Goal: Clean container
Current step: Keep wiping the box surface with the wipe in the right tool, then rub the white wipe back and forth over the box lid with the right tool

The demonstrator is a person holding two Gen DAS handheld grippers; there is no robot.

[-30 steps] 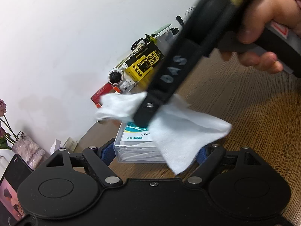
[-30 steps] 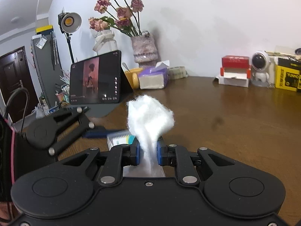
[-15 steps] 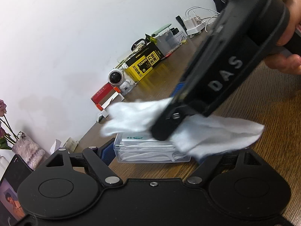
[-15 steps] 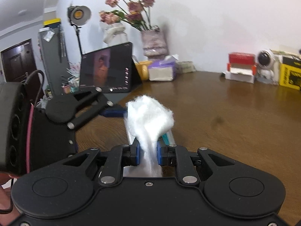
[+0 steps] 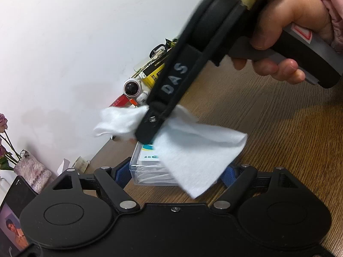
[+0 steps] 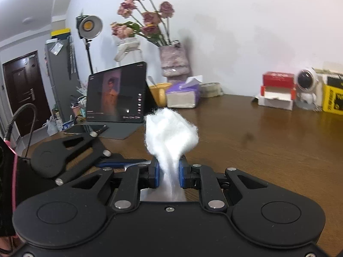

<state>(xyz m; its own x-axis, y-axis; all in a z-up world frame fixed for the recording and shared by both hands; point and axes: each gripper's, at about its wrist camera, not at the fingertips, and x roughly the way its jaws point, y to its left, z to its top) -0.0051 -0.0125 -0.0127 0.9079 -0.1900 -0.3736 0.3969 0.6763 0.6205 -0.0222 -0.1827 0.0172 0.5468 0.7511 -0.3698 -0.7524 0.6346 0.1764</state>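
Note:
A clear plastic container [image 5: 148, 169] with a teal-and-white label lies on the wooden table [image 5: 268, 150]. My left gripper [image 5: 175, 173] is shut on it, its blue pads [image 5: 121, 174] against the sides. My right gripper [image 5: 148, 128], black and marked "DAS", reaches down over the container's top. It is shut on a white cloth [image 5: 197, 156] that drapes over the lid and hides the container's right part. A hand [image 5: 285, 32] holds its handle. In the right wrist view the cloth [image 6: 171, 130] bunches up between the pads of the right gripper [image 6: 169, 171], and the left gripper [image 6: 70, 156] sits at the left.
Along the wall stand a red box [image 6: 277, 80], an astronaut-shaped camera [image 6: 306, 87] and a yellow box [image 6: 332, 96]. At the back left are a tablet [image 6: 116, 94], a tissue pack [image 6: 182, 95], a yellow cup [image 6: 159, 91] and a vase of flowers [image 6: 173, 62].
The right gripper swept the cloth across the container's top, toward the right half a second ago, and has now swung back left. The left gripper kept its hold on the container.

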